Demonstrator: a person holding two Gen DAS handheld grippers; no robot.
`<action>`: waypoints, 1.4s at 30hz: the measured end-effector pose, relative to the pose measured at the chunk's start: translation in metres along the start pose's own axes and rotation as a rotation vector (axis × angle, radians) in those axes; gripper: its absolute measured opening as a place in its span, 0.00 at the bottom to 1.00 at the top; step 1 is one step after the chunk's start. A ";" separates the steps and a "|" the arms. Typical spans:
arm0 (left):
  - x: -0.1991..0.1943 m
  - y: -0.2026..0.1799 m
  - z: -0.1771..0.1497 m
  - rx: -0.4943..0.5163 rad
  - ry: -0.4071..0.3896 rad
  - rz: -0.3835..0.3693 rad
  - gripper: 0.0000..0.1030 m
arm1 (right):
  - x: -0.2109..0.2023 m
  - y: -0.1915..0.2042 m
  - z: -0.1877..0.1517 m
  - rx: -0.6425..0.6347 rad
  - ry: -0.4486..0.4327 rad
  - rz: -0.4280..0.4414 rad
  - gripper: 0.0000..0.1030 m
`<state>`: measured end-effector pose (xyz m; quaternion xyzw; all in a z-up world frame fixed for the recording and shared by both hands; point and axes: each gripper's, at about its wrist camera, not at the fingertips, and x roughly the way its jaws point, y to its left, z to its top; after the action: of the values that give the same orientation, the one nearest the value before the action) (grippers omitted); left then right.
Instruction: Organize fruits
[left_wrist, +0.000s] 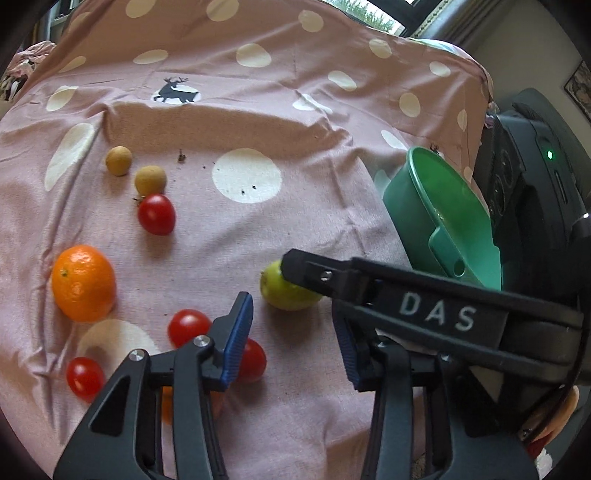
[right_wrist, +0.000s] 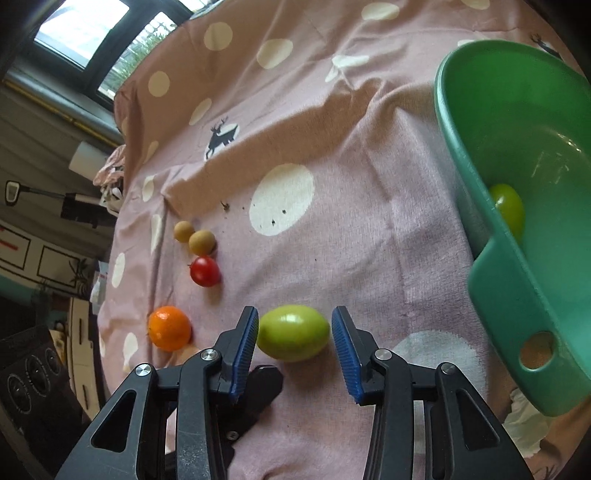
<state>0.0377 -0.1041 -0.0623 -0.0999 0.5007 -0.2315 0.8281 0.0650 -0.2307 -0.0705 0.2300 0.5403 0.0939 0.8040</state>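
Observation:
A green fruit (right_wrist: 293, 333) lies on the pink spotted cloth (right_wrist: 369, 184) between the open blue pads of my right gripper (right_wrist: 294, 341), with small gaps on both sides. It also shows in the left wrist view (left_wrist: 284, 293), partly behind the right gripper's black finger. A green bowl (right_wrist: 524, 258) at right holds one green fruit (right_wrist: 508, 208). An orange (left_wrist: 83, 282), several red tomatoes (left_wrist: 157, 214) and two tan round fruits (left_wrist: 149, 180) lie at left. My left gripper (left_wrist: 293, 345) is open and empty above the cloth.
A black device with a green light (left_wrist: 532, 177) stands beyond the bowl (left_wrist: 443, 218) at right. A window is at the far side. Dark crumbs dot the cloth's white spot (left_wrist: 246, 175).

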 end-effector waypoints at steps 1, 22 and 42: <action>0.003 -0.001 0.000 0.003 0.005 0.002 0.40 | 0.002 0.000 0.000 -0.002 0.006 -0.001 0.44; 0.000 -0.003 0.008 0.034 -0.078 -0.023 0.36 | -0.002 0.001 0.004 -0.030 -0.059 0.062 0.41; -0.061 -0.093 0.017 0.294 -0.295 -0.066 0.35 | -0.116 0.001 -0.008 -0.102 -0.391 0.109 0.41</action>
<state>0.0026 -0.1571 0.0310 -0.0273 0.3314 -0.3122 0.8900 0.0119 -0.2739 0.0233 0.2315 0.3552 0.1180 0.8980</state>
